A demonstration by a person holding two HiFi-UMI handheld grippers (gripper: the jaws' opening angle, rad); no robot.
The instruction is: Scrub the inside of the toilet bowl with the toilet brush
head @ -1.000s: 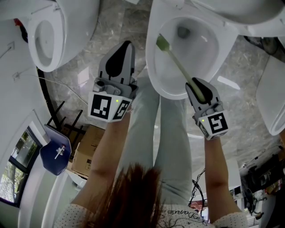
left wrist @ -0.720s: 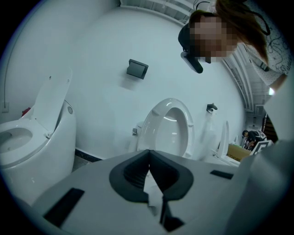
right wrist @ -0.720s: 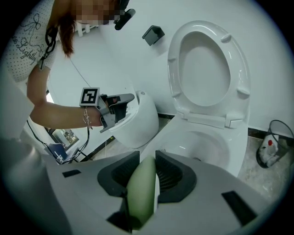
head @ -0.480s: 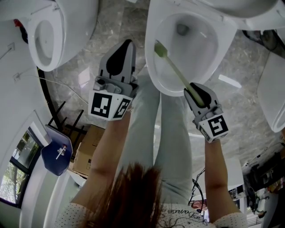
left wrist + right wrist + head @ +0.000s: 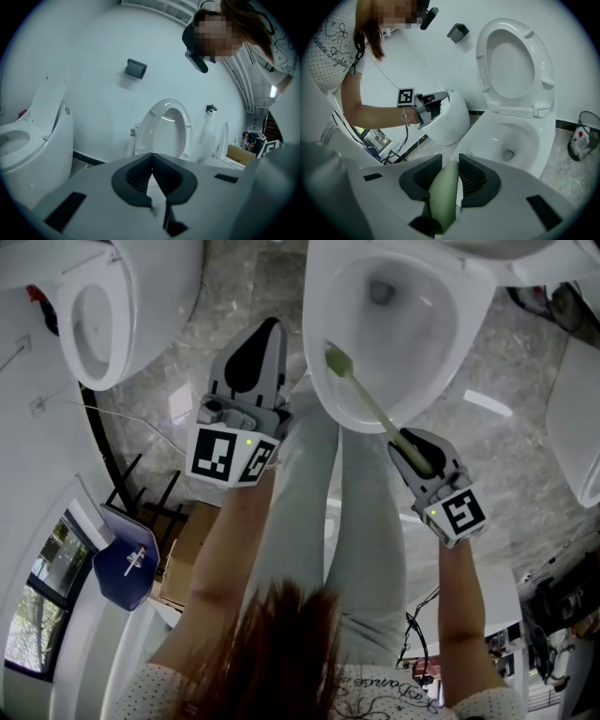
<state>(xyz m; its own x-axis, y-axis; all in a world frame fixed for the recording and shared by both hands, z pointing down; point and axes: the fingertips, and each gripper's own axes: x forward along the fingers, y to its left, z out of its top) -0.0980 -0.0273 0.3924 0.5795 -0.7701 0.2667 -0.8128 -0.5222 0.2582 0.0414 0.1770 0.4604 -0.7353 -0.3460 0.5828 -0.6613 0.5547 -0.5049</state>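
Observation:
The white toilet bowl (image 5: 441, 352) lies at the top centre of the head view, its seat and lid (image 5: 513, 61) raised. A pale green toilet brush (image 5: 366, 399) slants into it, its head (image 5: 335, 359) against the near left inner wall. My right gripper (image 5: 405, 435) is shut on the brush handle (image 5: 444, 187) just outside the near rim. My left gripper (image 5: 270, 331) hangs left of the bowl over the floor, shut and empty; in the left gripper view its pads meet (image 5: 151, 159) with nothing between them.
A second toilet (image 5: 94, 315) stands at the upper left and a third (image 5: 577, 437) at the right edge. The person's legs (image 5: 337, 521) stand just before the bowl. A cardboard box (image 5: 187, 549) sits lower left. A small waste bin (image 5: 581, 138) is right of the bowl.
The right gripper has drawn back toward the person, dragging the brush head down the bowl's left wall toward the near rim. The left gripper has stayed about where it was.

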